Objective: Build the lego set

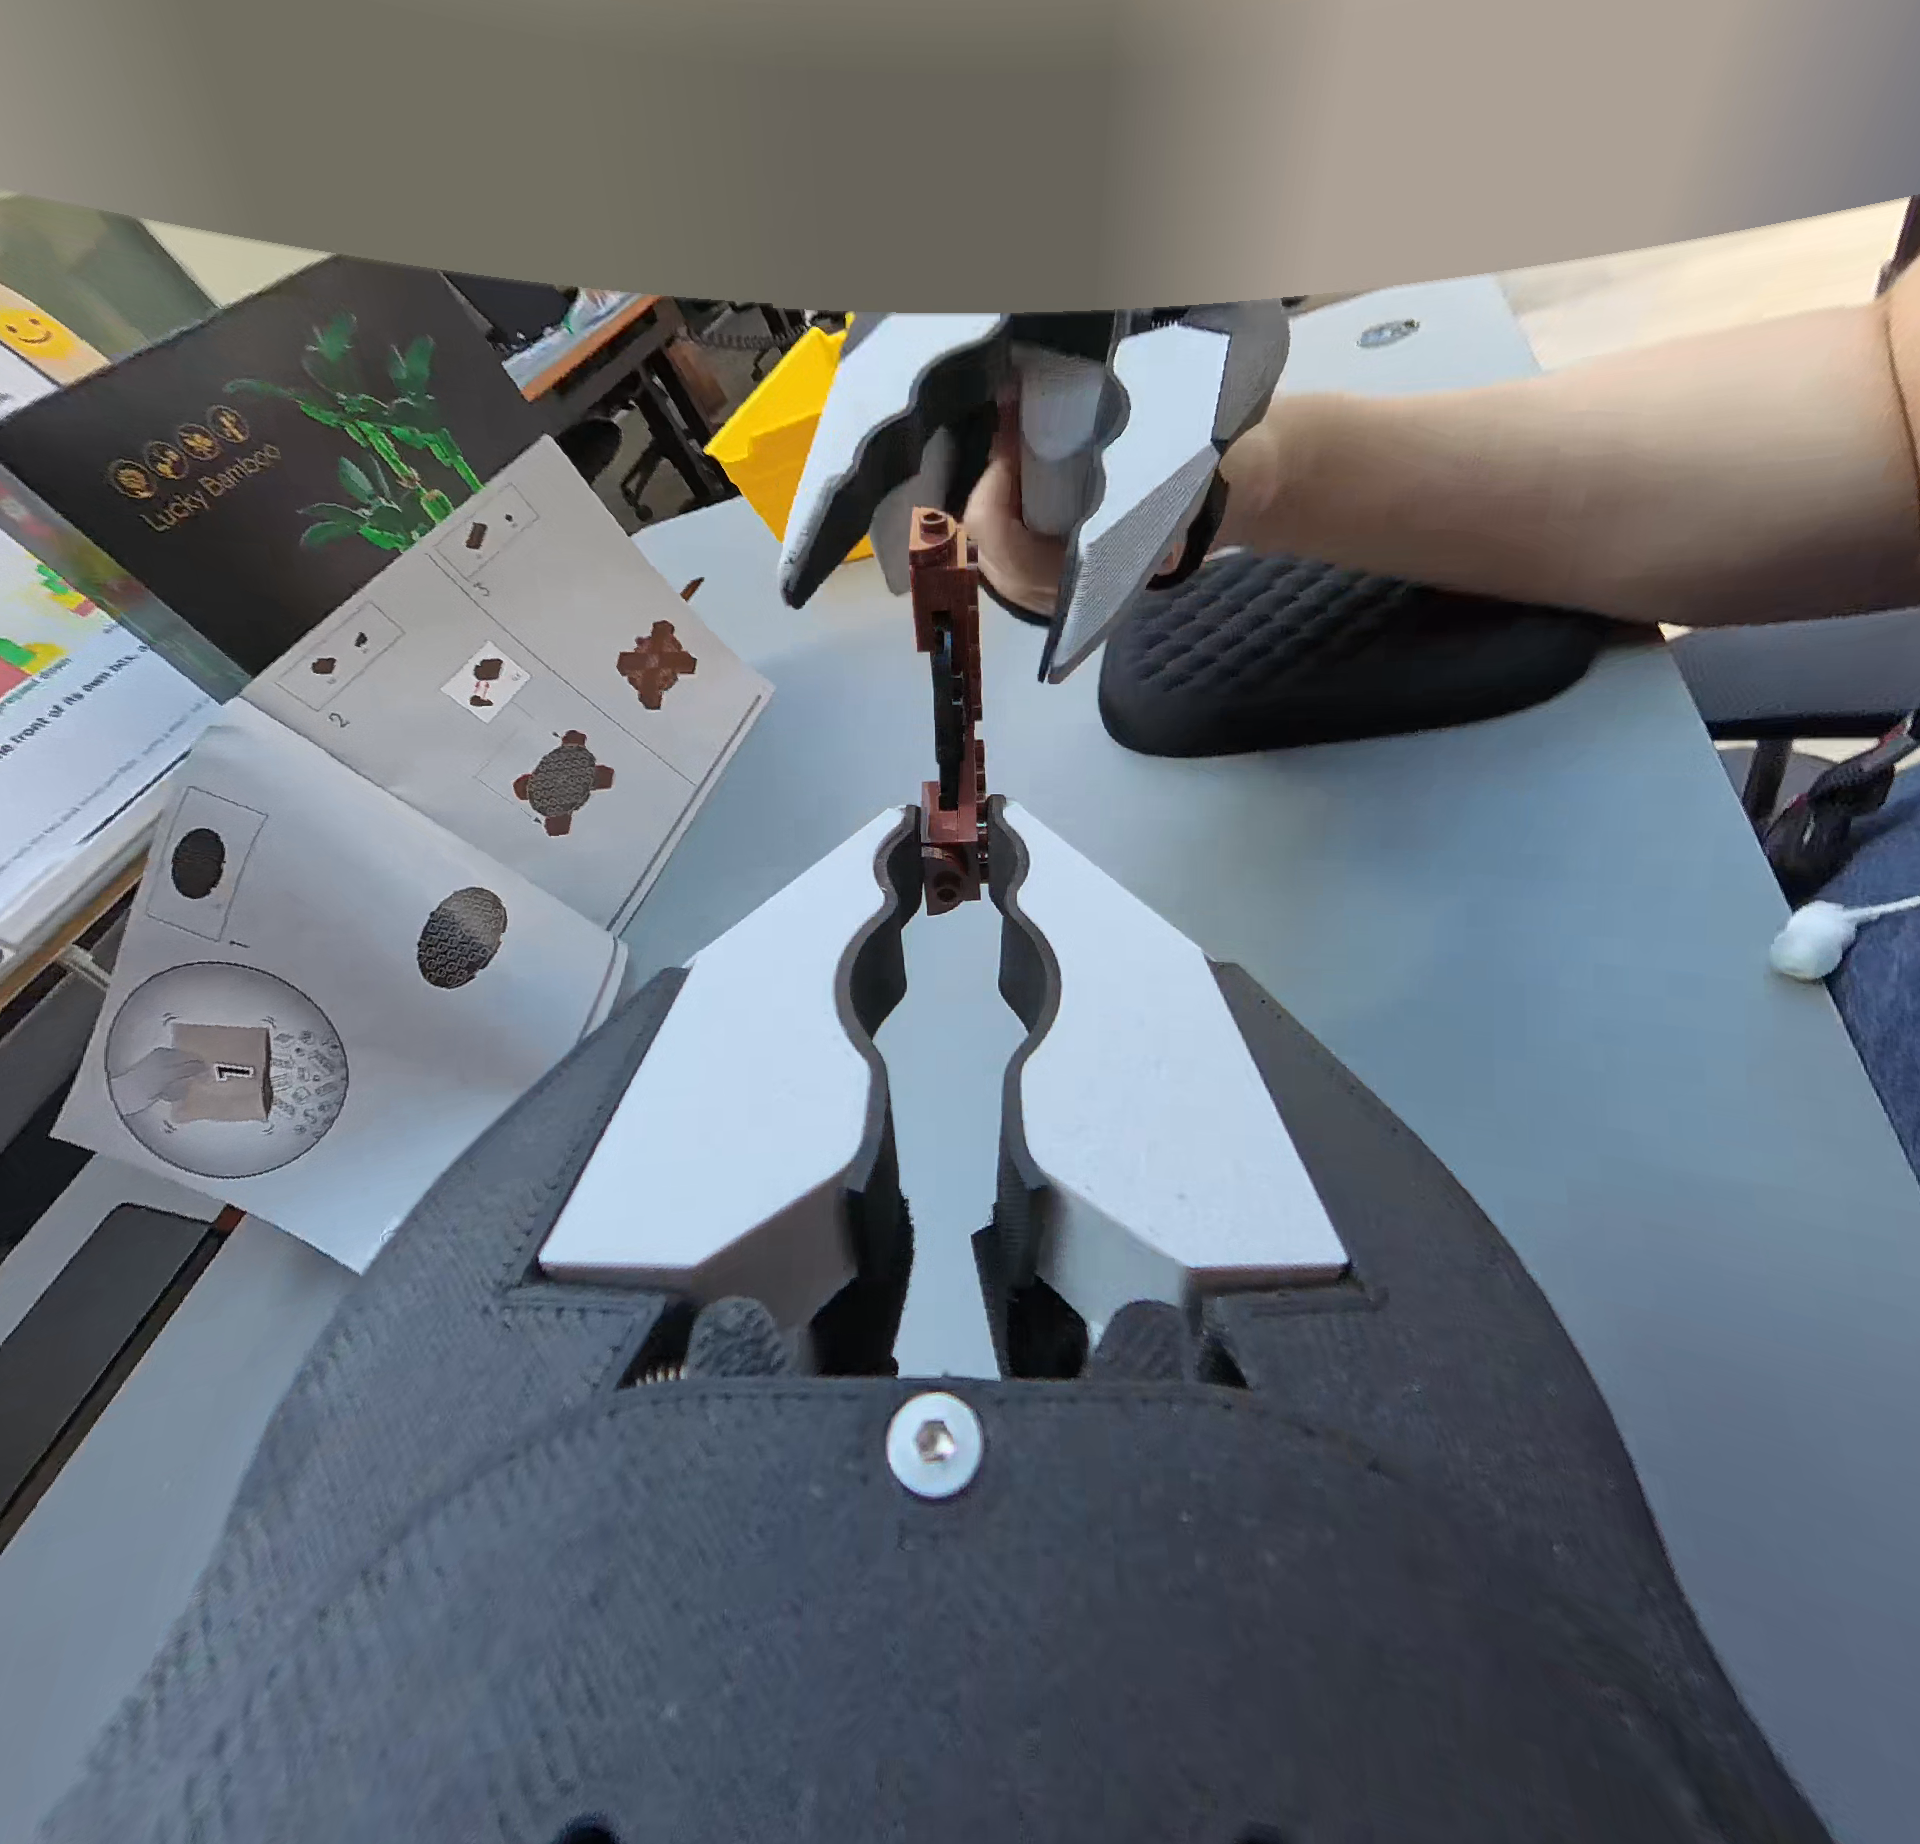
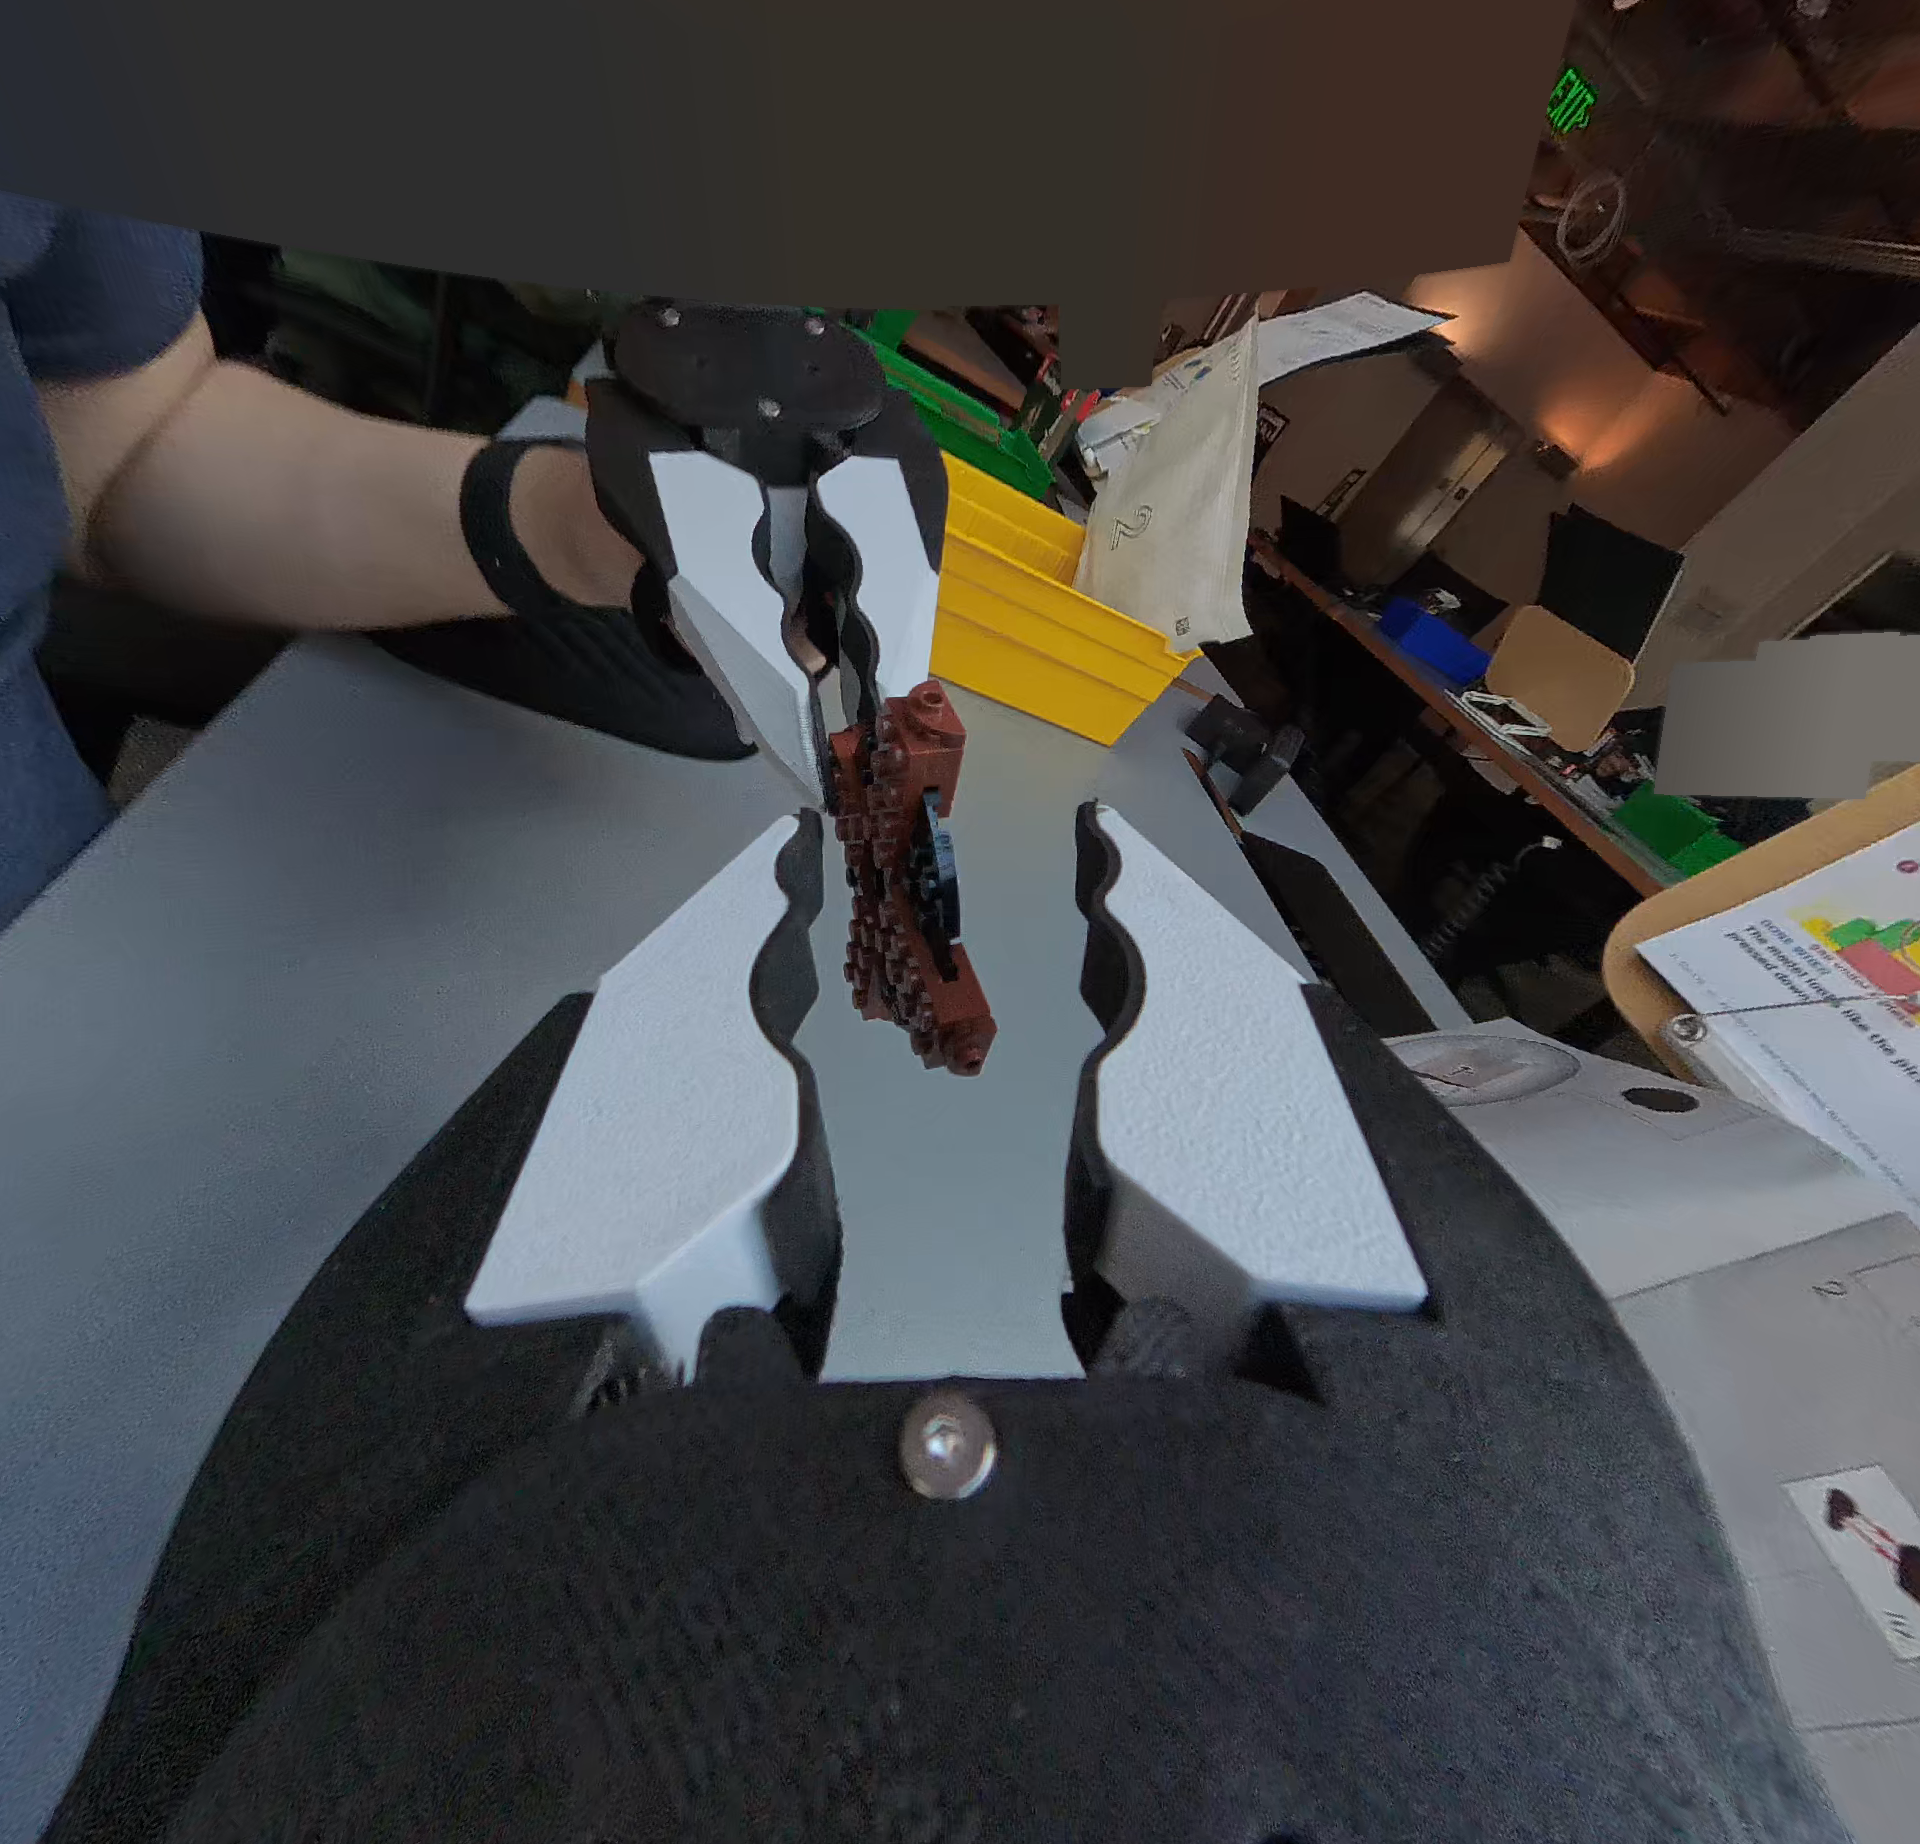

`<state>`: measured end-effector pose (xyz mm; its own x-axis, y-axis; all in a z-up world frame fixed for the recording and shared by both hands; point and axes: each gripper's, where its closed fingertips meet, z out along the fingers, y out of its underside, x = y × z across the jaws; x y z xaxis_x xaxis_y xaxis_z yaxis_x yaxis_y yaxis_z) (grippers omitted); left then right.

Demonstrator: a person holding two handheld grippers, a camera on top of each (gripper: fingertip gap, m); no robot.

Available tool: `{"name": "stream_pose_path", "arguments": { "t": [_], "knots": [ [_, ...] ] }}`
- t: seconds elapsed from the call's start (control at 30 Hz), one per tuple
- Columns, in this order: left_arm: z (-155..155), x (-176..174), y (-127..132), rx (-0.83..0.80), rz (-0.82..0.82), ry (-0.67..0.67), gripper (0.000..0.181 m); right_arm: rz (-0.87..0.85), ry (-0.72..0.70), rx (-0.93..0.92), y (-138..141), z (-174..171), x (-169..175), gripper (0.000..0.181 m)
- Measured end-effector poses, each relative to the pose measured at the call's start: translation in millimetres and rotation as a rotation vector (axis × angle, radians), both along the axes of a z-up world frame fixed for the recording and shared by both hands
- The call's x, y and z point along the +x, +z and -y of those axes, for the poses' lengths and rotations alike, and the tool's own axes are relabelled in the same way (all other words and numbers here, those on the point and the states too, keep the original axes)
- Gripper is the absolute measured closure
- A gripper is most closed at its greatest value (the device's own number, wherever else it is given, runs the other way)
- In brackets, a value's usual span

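Left gripper (image 1: 951,838) clamped on brown lego assembly (image 1: 948,672), held above grey table (image 1: 1403,963); right gripper (image 2: 945,828) jaws apart, empty.

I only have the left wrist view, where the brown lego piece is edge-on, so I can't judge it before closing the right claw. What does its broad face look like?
Observer: In the right wrist view the brown lego assembly shows a wide face covered in rows of small round bumps, and it hangs tilted.
Operator: Where does the black part sit?
Observer: The black plate is on the side turned away from the person's arm.
Operator: Is the assembly centred in the right claw?
Observer: No. It hangs close to the finger nearer that arm, with a clear gap to the other finger.
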<state>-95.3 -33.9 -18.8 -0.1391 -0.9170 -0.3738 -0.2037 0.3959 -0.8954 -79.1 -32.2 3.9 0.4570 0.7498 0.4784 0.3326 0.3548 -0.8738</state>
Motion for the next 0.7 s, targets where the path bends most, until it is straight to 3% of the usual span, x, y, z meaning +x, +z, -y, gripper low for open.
{"name": "stream_pose_path", "arguments": {
  "t": [0.07, 0.17, 0.23, 0.43, 0.7],
  "knots": [
    [0, 0, -11, 0.035, -0.060, -0.002, 0.172, 0.158, -0.035, 0.026, -21, -1, -5, 0.150],
    [4, 2, -26, 0.078, -0.128, -0.023, 0.172, 0.223, 0.015, -0.040, -41, 2, -19, 0.151],
    [9, 3, -32, 0.082, -0.154, -0.051, 0.172, 0.289, 0.029, -0.085, -55, 4, -21, 0.166],
    [10, 2, -34, 0.125, -0.142, -0.075, 0.171, 0.326, 0.028, -0.097, -59, 6, -22, 0.174],
    [8, 2, -41, 0.137, -0.172, -0.073, 0.171, 0.426, -0.032, -0.055, -68, 2, -18, 0.169]
  ]
}}
